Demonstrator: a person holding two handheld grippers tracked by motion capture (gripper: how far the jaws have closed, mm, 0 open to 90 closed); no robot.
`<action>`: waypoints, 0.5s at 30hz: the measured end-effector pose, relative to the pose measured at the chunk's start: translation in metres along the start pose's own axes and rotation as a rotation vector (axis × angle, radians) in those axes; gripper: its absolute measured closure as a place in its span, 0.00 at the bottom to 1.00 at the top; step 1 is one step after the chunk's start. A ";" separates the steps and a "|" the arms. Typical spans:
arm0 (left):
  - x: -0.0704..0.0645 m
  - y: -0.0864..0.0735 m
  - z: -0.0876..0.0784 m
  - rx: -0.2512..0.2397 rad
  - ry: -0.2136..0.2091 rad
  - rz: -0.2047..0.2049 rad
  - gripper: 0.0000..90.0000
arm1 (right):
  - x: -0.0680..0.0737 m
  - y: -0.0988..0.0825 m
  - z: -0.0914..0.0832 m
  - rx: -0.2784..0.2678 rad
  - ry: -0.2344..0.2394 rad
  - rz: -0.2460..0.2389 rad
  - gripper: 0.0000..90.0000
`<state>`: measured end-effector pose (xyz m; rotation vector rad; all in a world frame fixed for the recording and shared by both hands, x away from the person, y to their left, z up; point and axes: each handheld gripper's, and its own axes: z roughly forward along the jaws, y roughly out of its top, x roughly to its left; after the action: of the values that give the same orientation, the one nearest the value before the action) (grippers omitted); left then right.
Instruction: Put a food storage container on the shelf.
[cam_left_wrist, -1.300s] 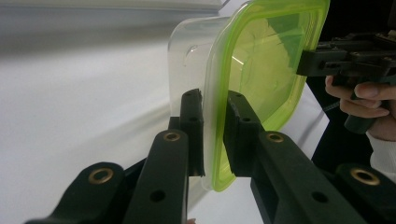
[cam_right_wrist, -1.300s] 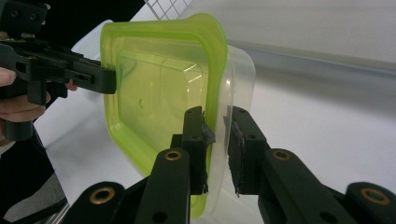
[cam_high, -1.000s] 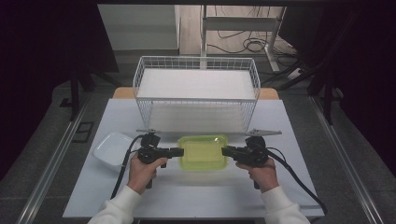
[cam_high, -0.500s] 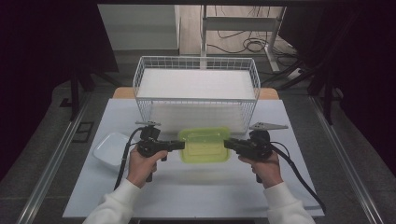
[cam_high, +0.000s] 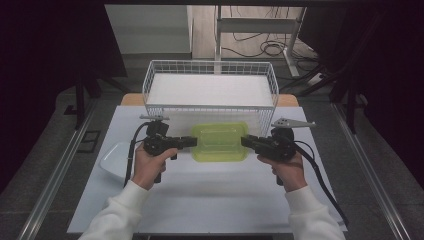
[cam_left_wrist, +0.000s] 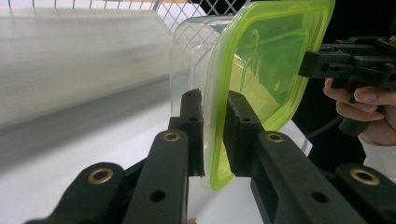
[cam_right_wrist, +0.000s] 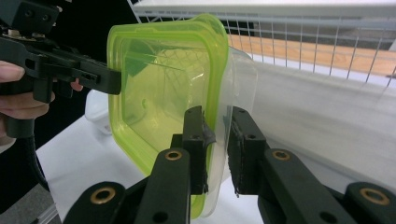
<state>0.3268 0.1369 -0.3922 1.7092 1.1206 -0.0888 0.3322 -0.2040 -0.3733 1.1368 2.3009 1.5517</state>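
**Two-gripper carry of lidded container: slip and snag risks**

Landmark: white wire basket, at the far side of the desk.

Container, clear with a green lid, sits just in front of the basket's near wall, apparently lifted off the desk; height above it cannot be judged. A white dish lies on the desk, further from the basket and off to the left.

Left gripper is closed onto the container's left rim, one jaw on the lid, the other under the clear lip. Right gripper is pinched the same way on the right rim.

Risks, largest first:
- Both holds take only a thin edge. If the hands drift apart or tilt unequally, the rim could slide out of one pinch and the container would swing or drop.
- The basket's near wall is close; moving forward without enough lift would likely catch it.
- Squeezing rim against lid may pop the lid loose.
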 end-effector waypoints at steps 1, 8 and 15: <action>-0.001 0.002 -0.002 -0.003 -0.001 0.005 0.88 | 0.000 0.002 -0.001 -0.005 0.003 -0.002 0.86; -0.009 0.024 -0.011 -0.018 0.008 0.033 0.88 | 0.002 0.023 -0.006 -0.039 0.009 -0.022 0.86; -0.010 0.043 -0.022 -0.040 0.023 0.055 0.88 | 0.003 0.043 -0.004 -0.059 0.022 -0.039 0.86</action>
<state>0.3421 0.1466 -0.3465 1.7080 1.0849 -0.0127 0.3495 -0.1967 -0.3343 1.0603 2.2607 1.6144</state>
